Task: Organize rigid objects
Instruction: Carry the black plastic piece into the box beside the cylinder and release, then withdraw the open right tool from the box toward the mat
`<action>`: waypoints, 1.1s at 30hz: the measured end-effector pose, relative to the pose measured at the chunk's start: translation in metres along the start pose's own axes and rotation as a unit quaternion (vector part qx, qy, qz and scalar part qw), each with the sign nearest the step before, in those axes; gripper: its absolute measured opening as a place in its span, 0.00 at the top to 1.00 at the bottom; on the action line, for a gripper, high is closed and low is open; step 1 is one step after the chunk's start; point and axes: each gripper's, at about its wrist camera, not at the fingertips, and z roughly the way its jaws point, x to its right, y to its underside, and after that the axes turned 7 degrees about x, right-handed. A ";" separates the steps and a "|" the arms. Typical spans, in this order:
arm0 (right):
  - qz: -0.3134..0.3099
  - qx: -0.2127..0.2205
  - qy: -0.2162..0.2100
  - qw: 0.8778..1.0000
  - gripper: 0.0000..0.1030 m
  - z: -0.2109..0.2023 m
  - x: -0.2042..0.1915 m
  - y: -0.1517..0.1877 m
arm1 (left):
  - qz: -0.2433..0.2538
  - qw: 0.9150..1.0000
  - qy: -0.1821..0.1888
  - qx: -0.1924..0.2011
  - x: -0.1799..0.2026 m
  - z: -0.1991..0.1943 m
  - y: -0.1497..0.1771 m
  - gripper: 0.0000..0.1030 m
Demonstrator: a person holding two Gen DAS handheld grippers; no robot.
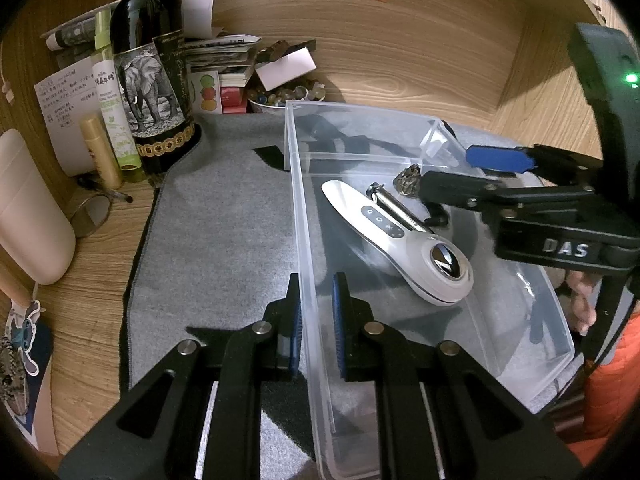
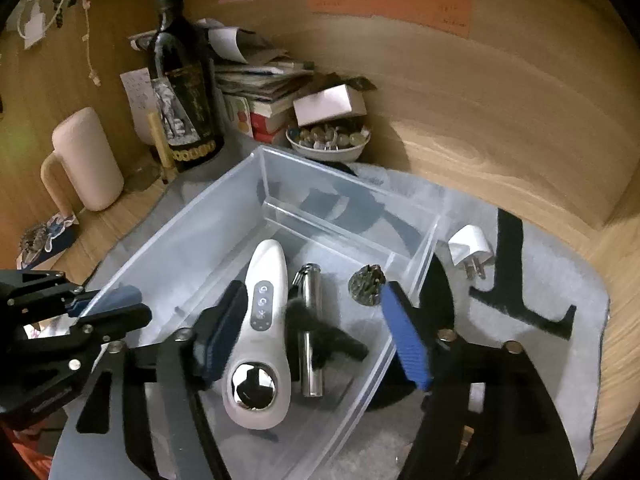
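A clear plastic bin (image 1: 298, 200) (image 2: 180, 224) sits on a grey mat. Inside lie a white handheld device (image 1: 400, 240) (image 2: 260, 320), a metal cylinder (image 1: 396, 210) (image 2: 310, 320) and a small studded round piece (image 1: 408, 180) (image 2: 366, 284). My left gripper (image 1: 316, 320) is shut on the bin's left wall, one pad on each side; it also shows in the right wrist view (image 2: 108, 304). My right gripper (image 2: 316, 336) is open and empty above the bin's right side; it shows in the left wrist view (image 1: 460, 176). A white plug adapter (image 2: 470, 254) lies on the mat outside the bin.
A wine bottle (image 1: 152, 80), spray bottle (image 1: 112, 96), gold tube (image 1: 102, 152) and pink jug (image 1: 28, 208) stand at the left. Stacked papers (image 1: 224, 52) and a bowl of marbles (image 1: 280, 98) sit at the back. Wooden walls enclose the desk.
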 end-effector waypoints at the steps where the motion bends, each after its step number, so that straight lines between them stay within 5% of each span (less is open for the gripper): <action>1: -0.001 0.005 0.002 1.000 0.31 -0.004 0.000 0.000 | 0.000 1.000 0.000 0.000 0.000 0.000 0.000 0.88; 20: 0.011 0.066 0.076 0.995 0.22 -0.086 0.026 0.020 | 0.002 1.000 -0.001 0.000 0.000 0.000 -0.001 0.88; 26: 0.024 0.042 0.118 0.992 0.22 -0.101 0.042 0.045 | 0.006 1.000 -0.003 -0.001 0.001 0.001 -0.001 0.88; 33: 0.067 -0.007 0.119 0.991 0.22 -0.096 0.054 0.082 | 0.007 1.000 -0.006 0.000 0.003 0.001 -0.001 0.88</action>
